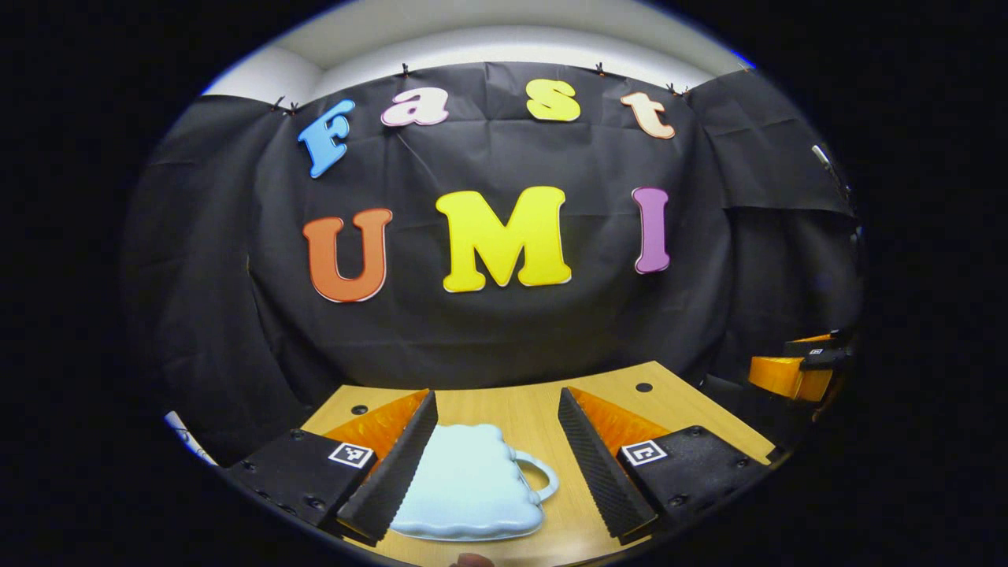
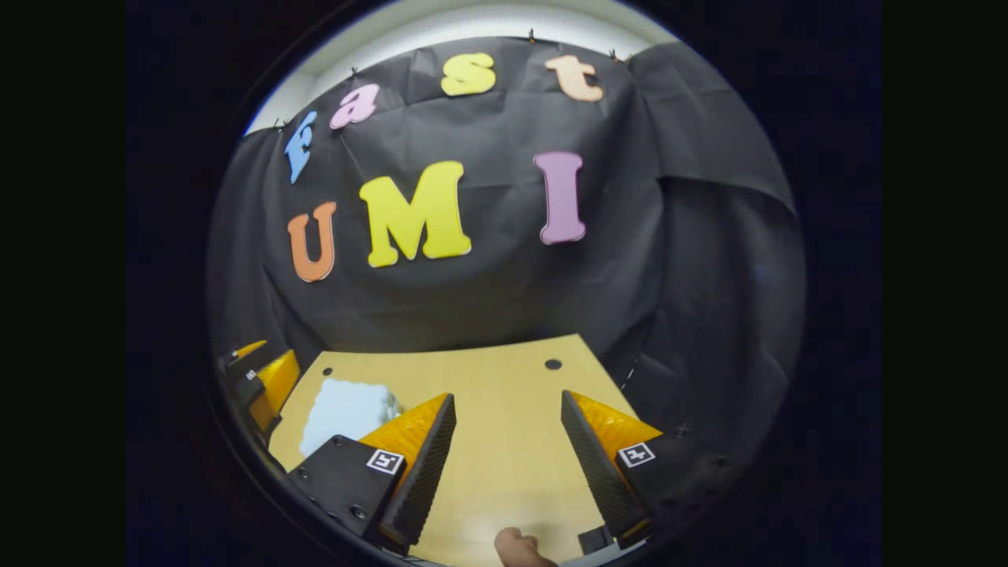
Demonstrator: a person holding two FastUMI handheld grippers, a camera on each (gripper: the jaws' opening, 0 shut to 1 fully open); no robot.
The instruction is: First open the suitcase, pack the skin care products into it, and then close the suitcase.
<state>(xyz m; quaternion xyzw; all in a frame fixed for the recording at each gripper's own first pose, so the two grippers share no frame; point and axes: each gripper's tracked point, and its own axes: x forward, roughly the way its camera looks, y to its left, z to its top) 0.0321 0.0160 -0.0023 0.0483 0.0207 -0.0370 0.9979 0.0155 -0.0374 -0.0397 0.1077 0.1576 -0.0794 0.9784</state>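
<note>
No readable words, brands or numbers appear on any object. The only signs are small square black-and-white coded markers, one on each finger mount of the left tongs [image 1: 498,465] and one on each finger mount of the right tongs [image 2: 508,457]; they cannot be read as text.

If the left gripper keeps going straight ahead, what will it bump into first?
Probably the light blue suitcase, lying closed on the table between the left gripper's open fingers. Depth is unclear; if it passes above, the black cloth wall comes next.

Each gripper [image 1: 498,465] [image 2: 504,461] has ribbed wedge-shaped fingers on screw-studded black mounts bearing small square black-and-white marker tags
</note>
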